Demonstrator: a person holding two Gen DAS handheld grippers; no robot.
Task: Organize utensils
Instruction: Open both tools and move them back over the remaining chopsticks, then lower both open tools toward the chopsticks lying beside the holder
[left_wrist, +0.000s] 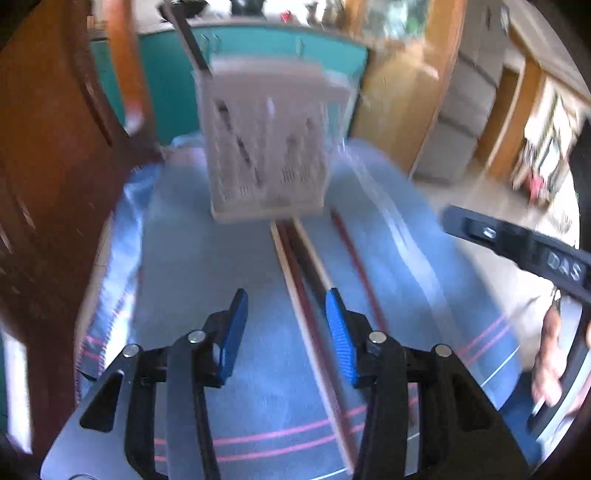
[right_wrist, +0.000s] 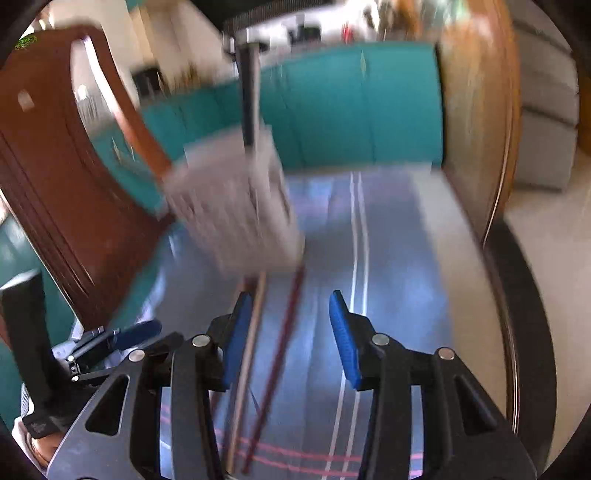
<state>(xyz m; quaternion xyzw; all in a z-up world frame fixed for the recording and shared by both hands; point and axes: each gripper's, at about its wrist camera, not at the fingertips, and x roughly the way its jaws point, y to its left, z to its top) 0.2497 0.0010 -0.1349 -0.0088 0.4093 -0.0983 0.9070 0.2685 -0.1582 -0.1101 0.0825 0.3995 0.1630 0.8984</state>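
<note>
Now both my hand-held grippers, left (left_wrist: 286, 314) and right (right_wrist: 291, 314), gape empty over the surface (left_wrist: 207, 266). Chopsticks (left_wrist: 299, 258) lie just before the utensil caddy (left_wrist: 264, 147). Thin, stiff, light, probably slippery; I'd pinch mid-shaft.

holder (left_wrist: 266, 147) on cloth (left_wrist: 207, 266) | chopsticks (left_wrist: 306, 280) before it (lying lengthwise)

I see the table (left_wrist: 207, 258) covered by a blue cloth (left_wrist: 240, 387) with pink and white stripes. A pale perforated utensil holder (left_wrist: 266, 147) stands on it at the far end. Chopsticks (left_wrist: 306, 295), some pale, some dark red, lie lengthwise on the cloth, running from near me toward the holder's base.
</note>
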